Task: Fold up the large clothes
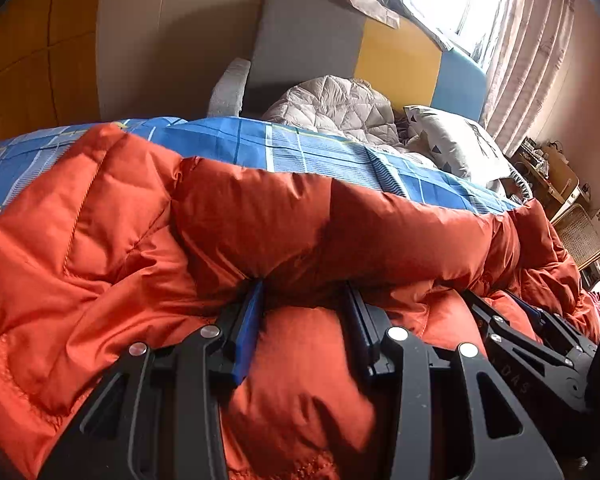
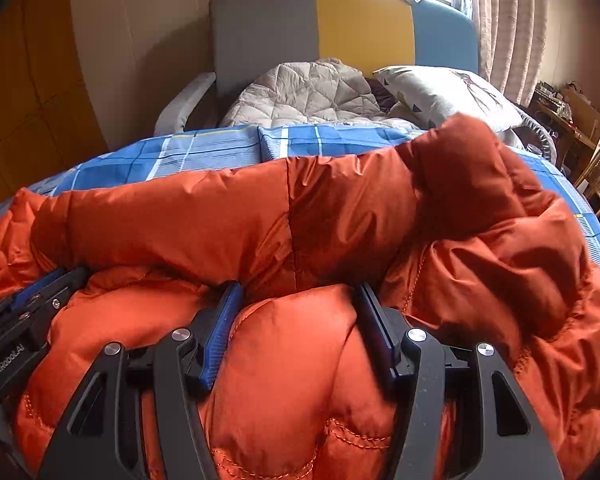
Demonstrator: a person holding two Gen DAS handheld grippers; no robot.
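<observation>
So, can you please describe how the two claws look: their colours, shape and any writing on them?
Both claws are alike: the left claw and the right claw have matte black, angular link arms with triangular cut-outs and round silver pivot bolts. Each finger carries a flat blue ribbed pad. White lettering "GenRobot.AI" shows on the left claw's body in the right wrist view. No cables or sleeves are visible.

Orange puffer jacket [image 2: 340, 216] is bulging across the near bed; blue plaid sheet [image 2: 204, 152] is lying open beyond, quilt [image 2: 300, 92] and pillow [image 2: 440, 92] blocking the headboard end.
</observation>
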